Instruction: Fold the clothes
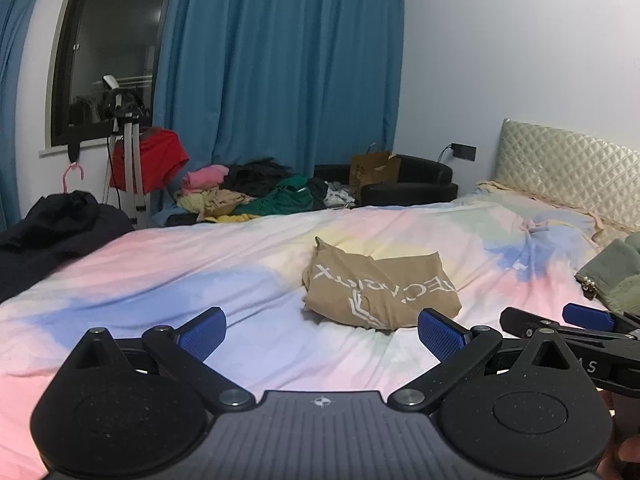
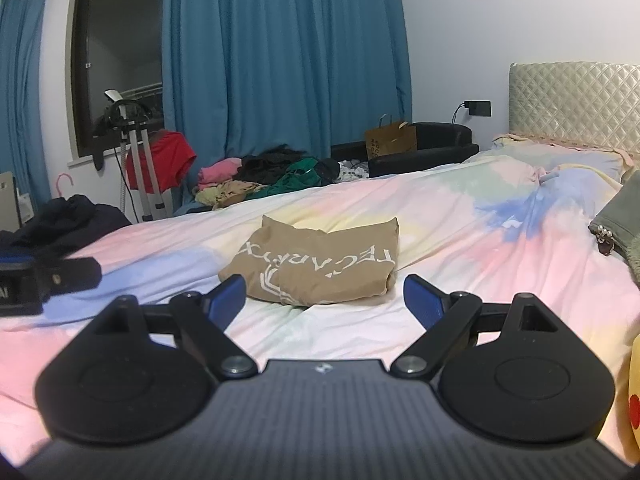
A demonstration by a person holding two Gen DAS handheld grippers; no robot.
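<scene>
tan cotton, thin and soft: the folded garment (image 2: 320, 262) with white letters lies on the bed (image 2: 460, 240), just ahead of the right hand-held gripper (image 2: 324, 300) and between the lines of its two fingers. from the left hand-held gripper (image 1: 322, 332) it is ahead and a little to the right. it looks light and limp, so i judge it will sag and lose its shape if it is lifted by one corner only. it is not slippery and not fragile. the fold is loose, with a raised corner at the far left and creases on top. the better places to take hold are the two near corners or the thick folded edge on the near side, one gripper at each, where several layers can be pinched together.

both hand-held grippers are wide open and hold nothing; their blue pads are apart and no cloth is between them. they sit side by side, close to each other.

the bed has a pastel sheet in pink, blue and yellow, soft and wrinkled, so it will give under pressure and may be pinched by mistake with the garment. beyond the far edge of the bed is a pile of clothes (image 2: 264, 182), then blue curtains (image 2: 280, 60) and a dark window (image 2: 116, 40). a quilted headboard (image 2: 572, 104) is far to the right.
</scene>
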